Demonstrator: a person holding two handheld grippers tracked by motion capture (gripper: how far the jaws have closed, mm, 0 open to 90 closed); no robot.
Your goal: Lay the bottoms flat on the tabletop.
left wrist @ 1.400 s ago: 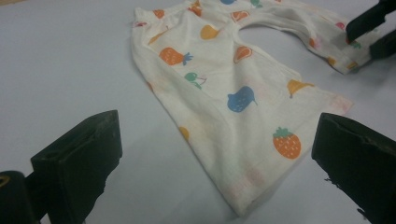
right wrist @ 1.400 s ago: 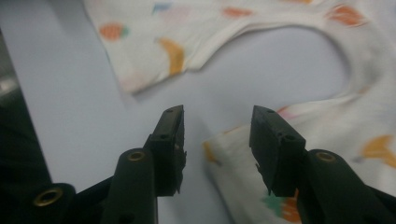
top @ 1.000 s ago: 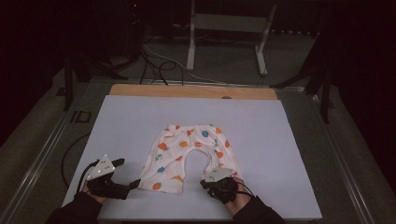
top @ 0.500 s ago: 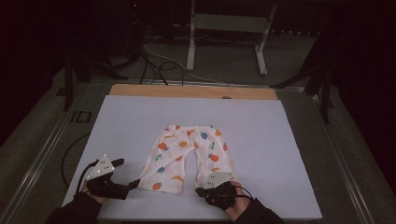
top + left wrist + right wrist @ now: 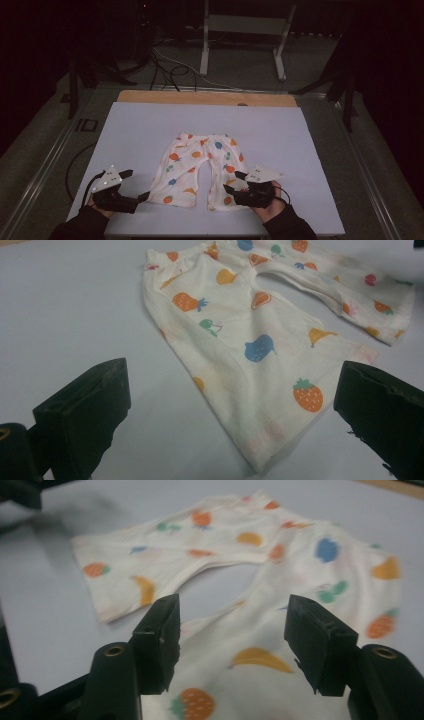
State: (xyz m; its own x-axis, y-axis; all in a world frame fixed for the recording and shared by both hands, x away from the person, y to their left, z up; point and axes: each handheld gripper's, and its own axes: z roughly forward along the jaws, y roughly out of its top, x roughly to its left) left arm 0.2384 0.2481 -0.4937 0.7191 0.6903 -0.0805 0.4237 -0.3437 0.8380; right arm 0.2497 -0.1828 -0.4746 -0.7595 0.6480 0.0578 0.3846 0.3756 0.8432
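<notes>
The right gripper (image 5: pixel 239 182) is standing with its two black jaws parted over the hem of one trouser leg, and they have just been opening; in the right gripper view (image 5: pixel 232 640) the cloth is lying beneath the gap, with neither pad pressing on it. The left gripper (image 5: pixel 137 186) is likewise standing released, its jaws spread wide in the left gripper view (image 5: pixel 227 420), with the hem corner of the other leg lying on the table between and just ahead of them, untouched.

Both are hovering at the near end of a small pair of cream cotton baby trousers printed with orange, blue and green fruit (image 5: pixel 200 167). The garment is lying flat on the pale grey-white table sheet (image 5: pixel 140 130), waistband toward the far side, its two legs spreading toward the person. In the left gripper view the trousers (image 5: pixel 250 340) are showing a strawberry print near the hem; in the right gripper view the trousers (image 5: pixel 300 570) are showing a banana print between the jaws.

The person's hands, in dark sleeves, are coming in from the near edge of the table. Beyond the sheet a wooden strip (image 5: pixel 205 98) is running along the far edge.
</notes>
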